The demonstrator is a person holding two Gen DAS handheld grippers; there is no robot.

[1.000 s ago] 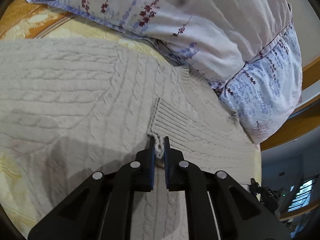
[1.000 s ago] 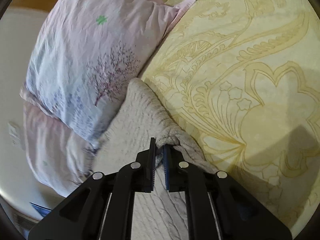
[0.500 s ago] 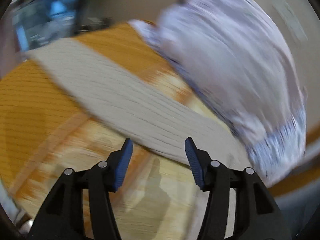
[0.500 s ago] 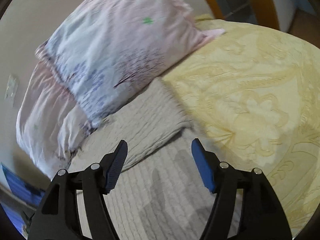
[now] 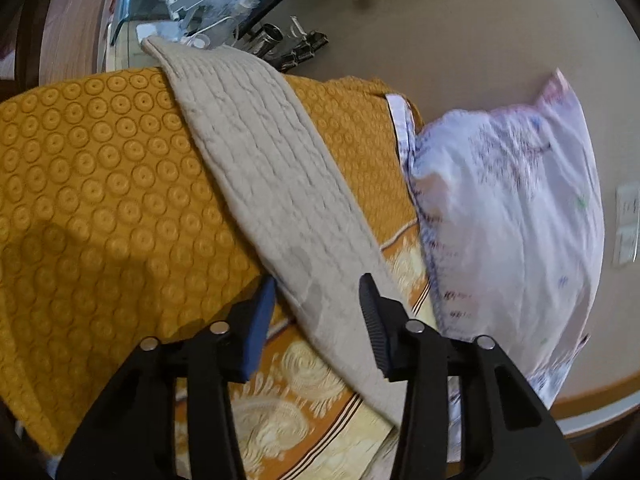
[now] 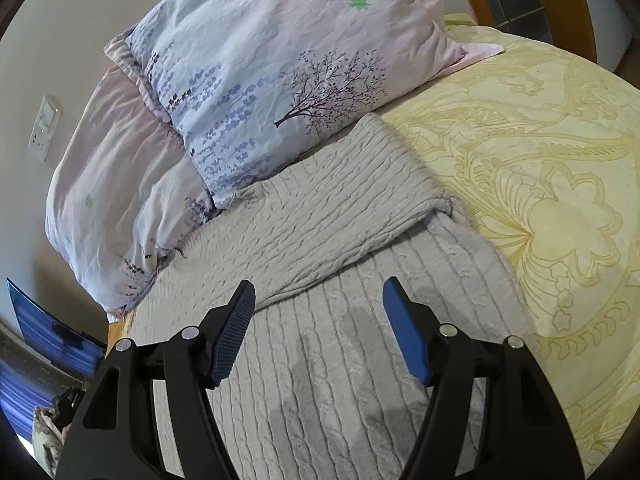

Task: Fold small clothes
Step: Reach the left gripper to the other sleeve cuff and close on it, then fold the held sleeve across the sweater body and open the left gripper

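Over the left wrist camera, the left gripper (image 5: 318,304) hangs above the long outstretched sleeve of a pale grey cable-knit sweater (image 5: 272,184) draped across an orange circle-embossed bedspread (image 5: 92,184), its jaws closing with the cloth below but not pinched, apparently lining up to fold that sleeve inward. Across the right wrist camera, the right gripper (image 6: 320,312) hovers with fingers apart and empty over the sweater's body, where the other sleeve (image 6: 332,208) lies folded across beside the floral white pillows (image 6: 260,76).

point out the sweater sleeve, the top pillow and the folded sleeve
sweater sleeve (image 5: 272,184), left wrist view, middle of its length
top pillow (image 6: 280,72), right wrist view, centre of its face
folded sleeve (image 6: 336,208), right wrist view, mid-sleeve
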